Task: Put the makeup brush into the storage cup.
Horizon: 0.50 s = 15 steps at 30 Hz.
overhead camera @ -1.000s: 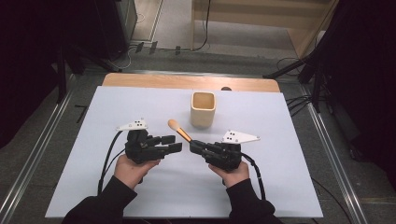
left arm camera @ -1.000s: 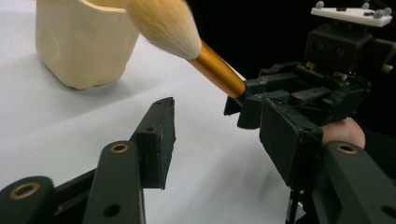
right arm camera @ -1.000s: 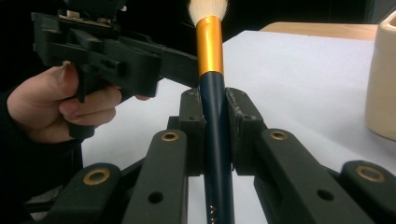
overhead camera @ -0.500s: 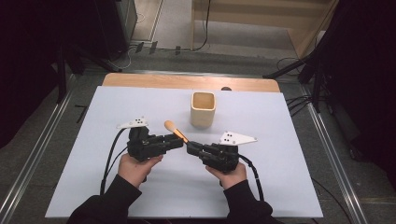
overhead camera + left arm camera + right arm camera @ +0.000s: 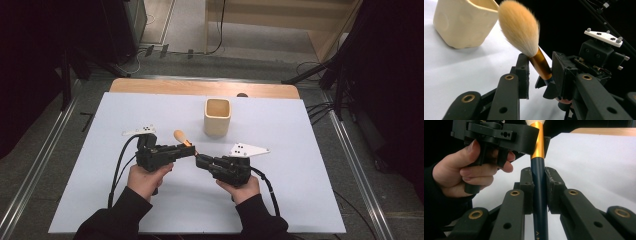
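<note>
A cream square cup [image 5: 217, 117] stands upright on the white worktop [image 5: 300, 200], near its wooden far edge [image 5: 200, 88].

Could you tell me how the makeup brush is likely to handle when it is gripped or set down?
The makeup brush probably weighs little: it is slim. Its round, glossy handle, clamped in the right tongs, may slip or roll if released. The fluffy bristles would likely bend under any push.

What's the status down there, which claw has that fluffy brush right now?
Right gripper clamped on brush handle. Left gripper has just been closing around the gold collar, gap on one side. Cream cup beyond, path open.
</note>
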Available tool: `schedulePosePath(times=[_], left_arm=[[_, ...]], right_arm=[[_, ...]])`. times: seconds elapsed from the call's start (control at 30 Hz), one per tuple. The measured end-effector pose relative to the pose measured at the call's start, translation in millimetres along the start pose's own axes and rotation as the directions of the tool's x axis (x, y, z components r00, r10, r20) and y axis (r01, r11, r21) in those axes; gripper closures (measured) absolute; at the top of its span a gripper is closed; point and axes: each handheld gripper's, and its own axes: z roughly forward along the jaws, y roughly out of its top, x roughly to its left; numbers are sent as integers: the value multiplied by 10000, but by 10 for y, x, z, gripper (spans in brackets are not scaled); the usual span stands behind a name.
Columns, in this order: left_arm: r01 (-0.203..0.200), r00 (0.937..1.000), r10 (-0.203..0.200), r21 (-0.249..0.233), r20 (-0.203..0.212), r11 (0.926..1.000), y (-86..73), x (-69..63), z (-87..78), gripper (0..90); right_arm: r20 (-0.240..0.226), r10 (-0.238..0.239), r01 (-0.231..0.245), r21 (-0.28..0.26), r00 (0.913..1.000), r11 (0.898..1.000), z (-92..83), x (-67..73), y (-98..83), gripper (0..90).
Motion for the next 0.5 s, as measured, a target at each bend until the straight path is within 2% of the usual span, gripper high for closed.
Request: schedulePosePath(times=[0.17,0.3,0.33,0.5], left_arm=[[140,9997,-140,8,187,9999,5,8,-5,723],[167,9991,-169,50,399,9998,11,1,-7,783],[32,9993,-36,101,368,9999,13,-9,-9,787],[75,9987,-84,184,497,9998,22,-8,-20,795]], right_arm=[[-46,-42,42,99,10000,9999,14,0,-7,789],[-124,-197,202,346,9997,9992,57,22,-27,788],[-95,-211,214,339,9997,9992,67,27,-31,788],[-166,-266,272,382,9995,9989,68,29,-30,786]])
